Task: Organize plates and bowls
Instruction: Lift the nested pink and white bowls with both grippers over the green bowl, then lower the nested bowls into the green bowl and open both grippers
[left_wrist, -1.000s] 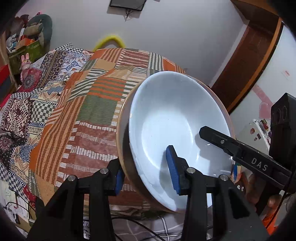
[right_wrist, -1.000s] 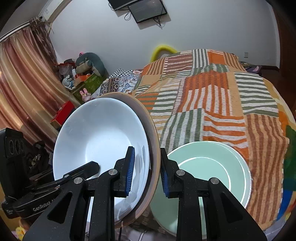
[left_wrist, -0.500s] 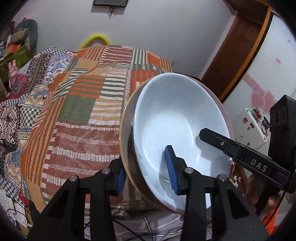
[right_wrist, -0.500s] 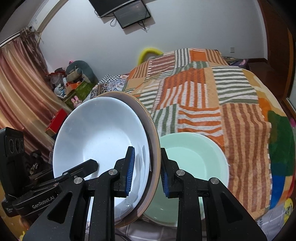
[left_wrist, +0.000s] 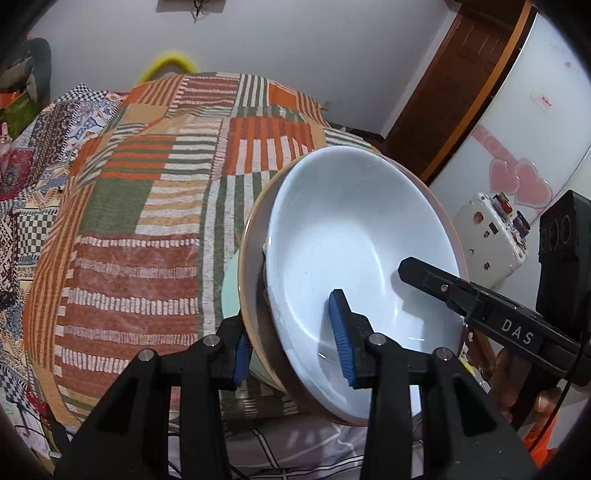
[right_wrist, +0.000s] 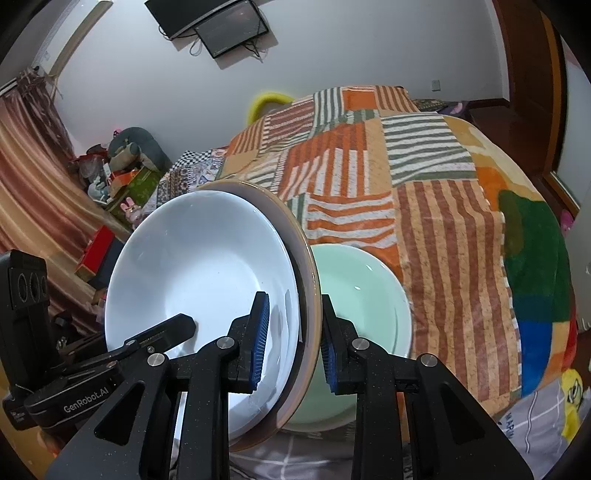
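"DAS" stands in white on the right gripper (left_wrist: 436, 284) body in the left wrist view; "GenRobot.AI" stands on the left gripper (right_wrist: 162, 332) body in the right wrist view

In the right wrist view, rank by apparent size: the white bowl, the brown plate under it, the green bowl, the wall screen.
1. brown plate and white bowl: nearly alike; the plate's rim reaches just past the bowl.
2. green bowl: partly hidden and farther, so unsure.
3. wall screen: smallest, but far off.
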